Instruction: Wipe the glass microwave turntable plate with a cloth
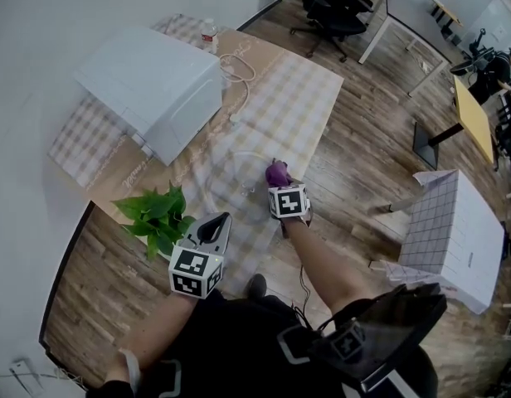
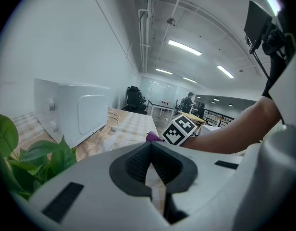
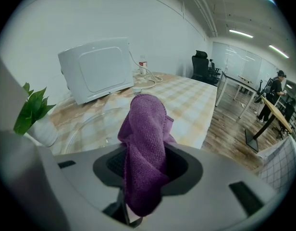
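Note:
The clear glass turntable plate (image 1: 236,175) lies flat on the checked tablecloth (image 1: 301,98), in front of the white microwave (image 1: 152,89). Its rim shows faintly in the right gripper view (image 3: 85,124). My right gripper (image 1: 279,182) hovers at the plate's right edge, shut on a purple cloth (image 1: 277,172). The cloth (image 3: 145,129) stands bunched up out of the jaws. My left gripper (image 1: 221,220) is nearer to me, beside the plant, with its jaws shut and nothing between them (image 2: 149,146).
A leafy plant (image 1: 156,214) in a white pot stands at the table's near left corner. A water bottle (image 1: 209,33) and a white cable (image 1: 237,69) lie behind the microwave. A checked white box (image 1: 450,230) sits on the wooden floor to the right.

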The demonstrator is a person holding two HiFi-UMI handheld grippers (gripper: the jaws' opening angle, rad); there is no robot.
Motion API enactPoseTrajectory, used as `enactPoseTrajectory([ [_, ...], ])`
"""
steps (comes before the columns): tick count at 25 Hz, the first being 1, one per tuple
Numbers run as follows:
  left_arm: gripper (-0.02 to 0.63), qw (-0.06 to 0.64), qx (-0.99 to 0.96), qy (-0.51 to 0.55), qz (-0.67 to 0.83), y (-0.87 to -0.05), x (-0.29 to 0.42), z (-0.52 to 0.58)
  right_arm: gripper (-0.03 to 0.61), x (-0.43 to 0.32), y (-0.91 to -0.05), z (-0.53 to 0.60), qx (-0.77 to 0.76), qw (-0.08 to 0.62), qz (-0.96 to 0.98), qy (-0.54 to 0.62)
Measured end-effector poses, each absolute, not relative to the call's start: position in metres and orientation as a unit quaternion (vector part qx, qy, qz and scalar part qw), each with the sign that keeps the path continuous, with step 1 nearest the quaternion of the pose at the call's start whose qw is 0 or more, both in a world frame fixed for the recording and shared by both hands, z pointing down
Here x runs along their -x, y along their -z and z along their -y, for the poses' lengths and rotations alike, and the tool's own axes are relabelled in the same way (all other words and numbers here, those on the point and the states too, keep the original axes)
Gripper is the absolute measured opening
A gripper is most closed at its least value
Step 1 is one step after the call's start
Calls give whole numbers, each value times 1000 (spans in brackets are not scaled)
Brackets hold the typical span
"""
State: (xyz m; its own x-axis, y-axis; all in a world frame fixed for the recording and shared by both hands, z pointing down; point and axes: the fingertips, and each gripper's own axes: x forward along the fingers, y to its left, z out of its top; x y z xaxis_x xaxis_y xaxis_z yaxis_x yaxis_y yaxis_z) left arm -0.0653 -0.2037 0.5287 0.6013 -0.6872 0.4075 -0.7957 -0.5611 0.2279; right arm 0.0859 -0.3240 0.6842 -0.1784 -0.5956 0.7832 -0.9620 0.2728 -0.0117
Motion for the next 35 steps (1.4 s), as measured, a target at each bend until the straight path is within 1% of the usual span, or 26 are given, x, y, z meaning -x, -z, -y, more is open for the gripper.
enactPoseTrajectory([
  [3, 3, 205, -873, -128, 424, -519, 72, 204, 163, -63, -676, 332, -528, 335, 737, -258],
  [9, 2, 189, -871, -140, 431, -511, 93, 210, 164, 5, -676, 343, -488, 335, 764, -257],
  [13, 3, 199, -866, -133, 438, -513, 100, 210, 164, 47, -684, 355, -454, 349, 785, -237],
  [18, 3, 202, -862, -141, 444, -515, 113, 211, 164, 83, -693, 367, -434, 361, 792, -233],
  [26, 3, 211, -867, -138, 429, -519, 110, 213, 167, 85, -700, 370, -433, 363, 790, -238],
  [35, 2, 206, -879, -133, 409, -514, 89, 210, 167, 47, -701, 352, -441, 358, 782, -256],
])
